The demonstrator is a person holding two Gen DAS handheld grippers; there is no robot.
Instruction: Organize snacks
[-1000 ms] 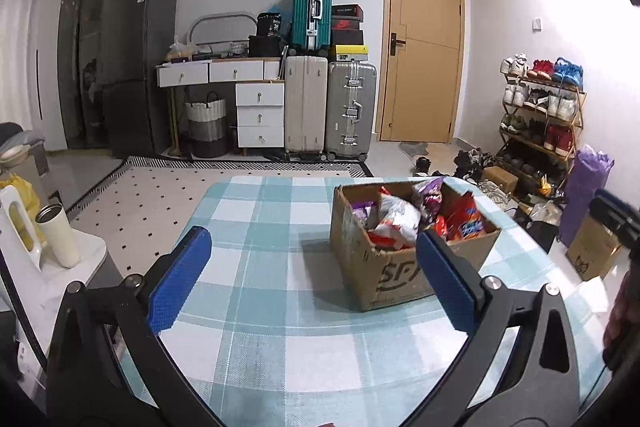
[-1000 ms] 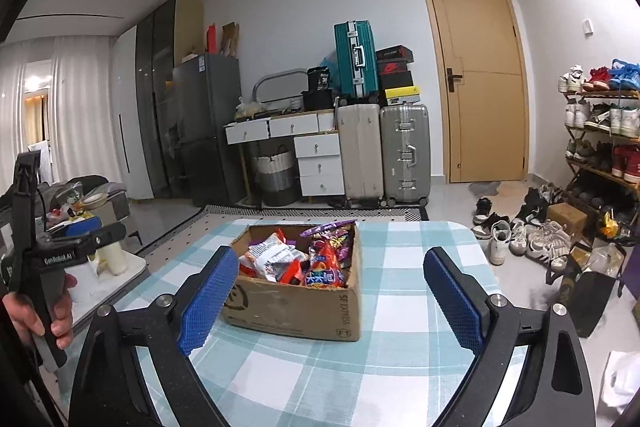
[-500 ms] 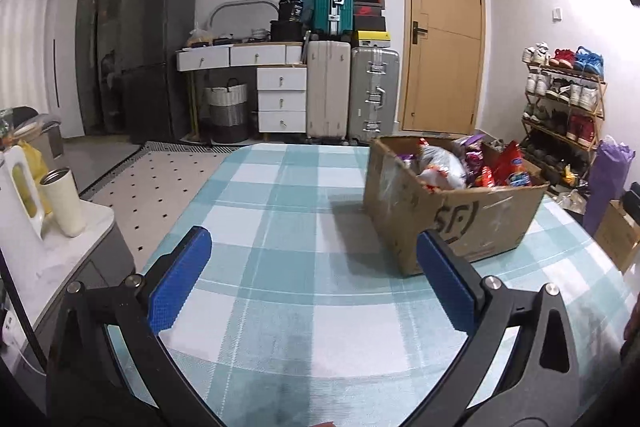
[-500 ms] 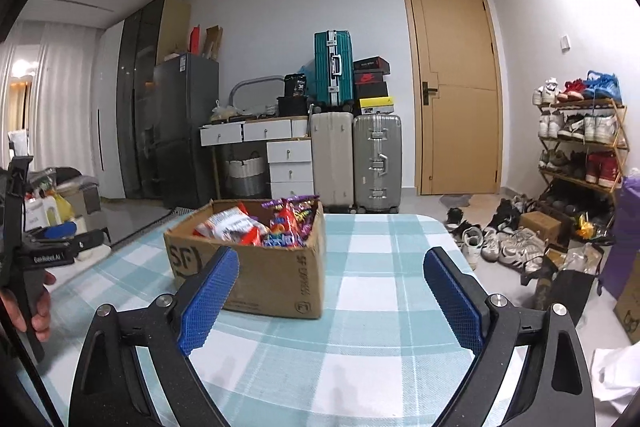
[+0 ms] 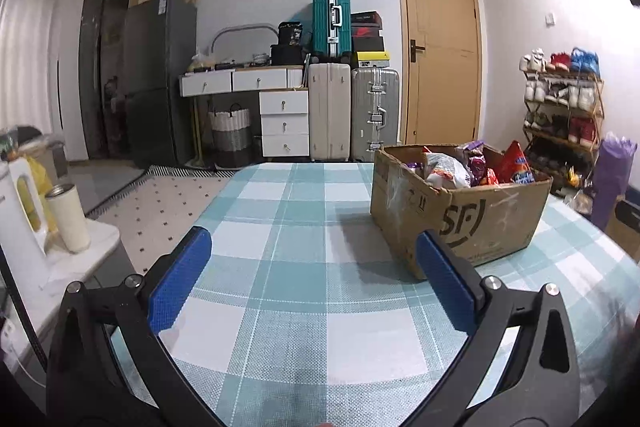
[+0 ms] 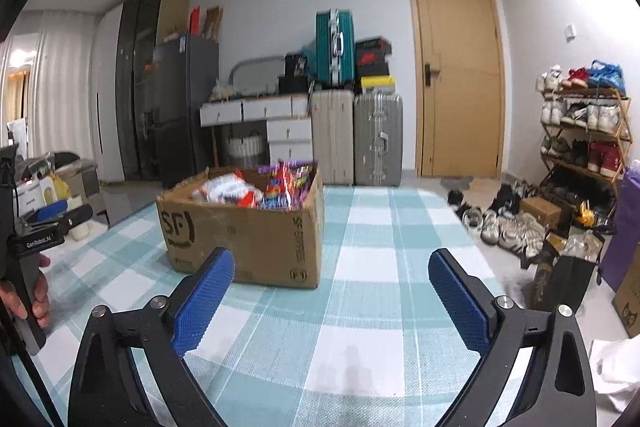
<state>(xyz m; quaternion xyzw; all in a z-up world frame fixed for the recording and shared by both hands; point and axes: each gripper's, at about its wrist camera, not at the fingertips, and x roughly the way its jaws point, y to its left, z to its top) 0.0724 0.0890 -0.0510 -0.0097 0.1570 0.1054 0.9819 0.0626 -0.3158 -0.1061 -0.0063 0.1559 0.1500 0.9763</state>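
Observation:
A brown cardboard box (image 5: 476,223) marked SF stands on the teal checked tablecloth (image 5: 304,267), full of bright snack bags (image 5: 448,169). My left gripper (image 5: 312,275) is open and empty, low over the table, with the box ahead to its right. In the right wrist view the same box (image 6: 244,231) with snack bags (image 6: 276,185) is ahead to the left of my right gripper (image 6: 330,297), which is open and empty. The left gripper shows at that view's left edge (image 6: 44,223), held by a hand.
A side stand with a cream cup (image 5: 70,223) is left of the table. Shoes (image 6: 496,223) and a shoe rack (image 6: 584,131) are on the right. Suitcases (image 5: 352,115), drawers and a door stand at the back wall.
Both grippers have dropped lower, toward table level. The box now appears farther right in the left wrist view. Both stayed open.

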